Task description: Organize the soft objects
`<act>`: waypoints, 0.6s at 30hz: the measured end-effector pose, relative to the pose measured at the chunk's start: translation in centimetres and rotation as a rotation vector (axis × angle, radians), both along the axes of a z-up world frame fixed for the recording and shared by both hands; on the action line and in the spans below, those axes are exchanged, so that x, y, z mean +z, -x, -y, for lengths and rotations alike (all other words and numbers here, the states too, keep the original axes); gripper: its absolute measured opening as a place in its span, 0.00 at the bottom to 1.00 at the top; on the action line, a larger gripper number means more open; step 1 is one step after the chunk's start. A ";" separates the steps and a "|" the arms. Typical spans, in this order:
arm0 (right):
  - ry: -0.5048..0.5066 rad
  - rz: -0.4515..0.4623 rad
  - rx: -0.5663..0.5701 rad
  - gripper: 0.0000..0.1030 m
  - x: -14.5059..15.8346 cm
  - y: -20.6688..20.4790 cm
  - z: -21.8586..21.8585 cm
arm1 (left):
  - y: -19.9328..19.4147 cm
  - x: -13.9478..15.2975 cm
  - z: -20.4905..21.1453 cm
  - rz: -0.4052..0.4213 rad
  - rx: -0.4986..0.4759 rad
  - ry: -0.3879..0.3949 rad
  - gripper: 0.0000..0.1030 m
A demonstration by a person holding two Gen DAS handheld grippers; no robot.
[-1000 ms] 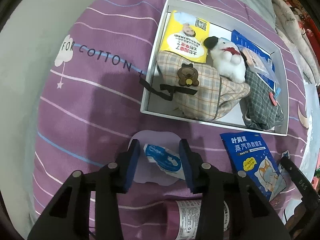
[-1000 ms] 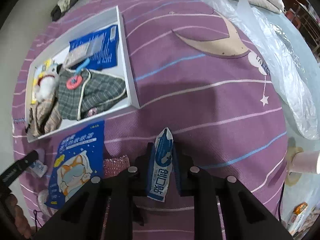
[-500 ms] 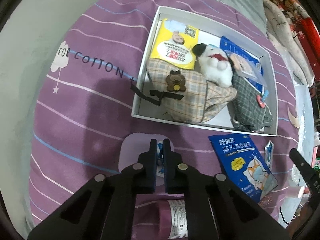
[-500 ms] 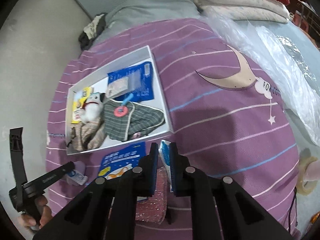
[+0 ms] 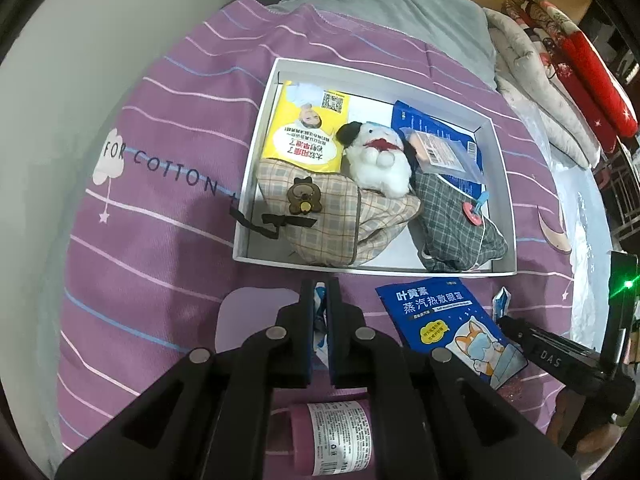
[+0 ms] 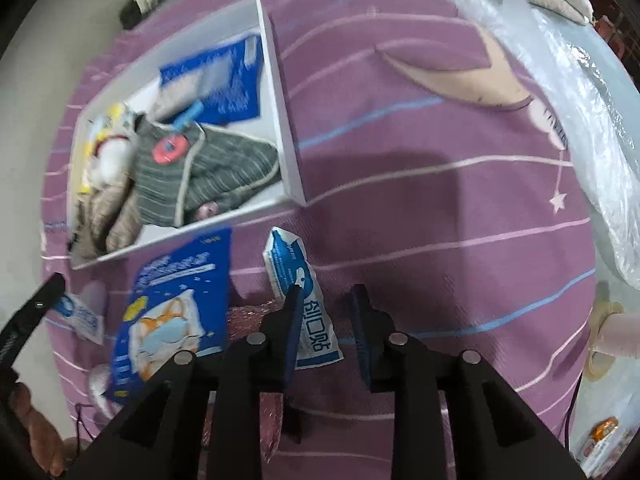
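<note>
- White box: holds yellow packet, plush dog, two plaid pouches.
- Left gripper: clenched on small white-blue sachet.
- Right gripper: opening, crumpled white-blue packet between jaws.

The purple striped bedspread covers the bed and carries a crescent moon print. Beyond its far edge lies a grey blanket; a folded red quilt lies beside that edge. Clear plastic sheeting lies along its moon side, and a tape roll sits just past the near end of the sheeting.
</note>
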State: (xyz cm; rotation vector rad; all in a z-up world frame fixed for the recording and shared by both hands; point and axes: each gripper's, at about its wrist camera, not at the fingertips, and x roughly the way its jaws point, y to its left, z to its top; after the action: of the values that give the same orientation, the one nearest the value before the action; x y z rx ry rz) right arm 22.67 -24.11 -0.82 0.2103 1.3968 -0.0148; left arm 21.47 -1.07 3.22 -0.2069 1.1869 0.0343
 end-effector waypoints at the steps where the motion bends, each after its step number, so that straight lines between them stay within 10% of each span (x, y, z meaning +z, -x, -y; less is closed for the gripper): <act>1: -0.007 0.004 0.003 0.26 0.0 0.0 0.0 | 0.0 0.0 -0.2 -0.005 0.007 0.010 0.06; 11: -0.038 0.025 0.016 0.37 -0.1 0.0 -0.5 | 0.4 -0.1 -0.3 0.006 -0.016 0.064 0.06; 18: -0.051 0.066 0.006 0.17 0.8 -0.3 -1.0 | 0.1 -0.1 0.4 0.039 -0.058 0.127 0.06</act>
State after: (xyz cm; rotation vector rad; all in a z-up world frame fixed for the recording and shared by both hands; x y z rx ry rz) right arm 22.97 -23.06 -0.02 0.2468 1.3328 0.0325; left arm 21.38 -1.47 3.10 -0.2831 1.1565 -0.0957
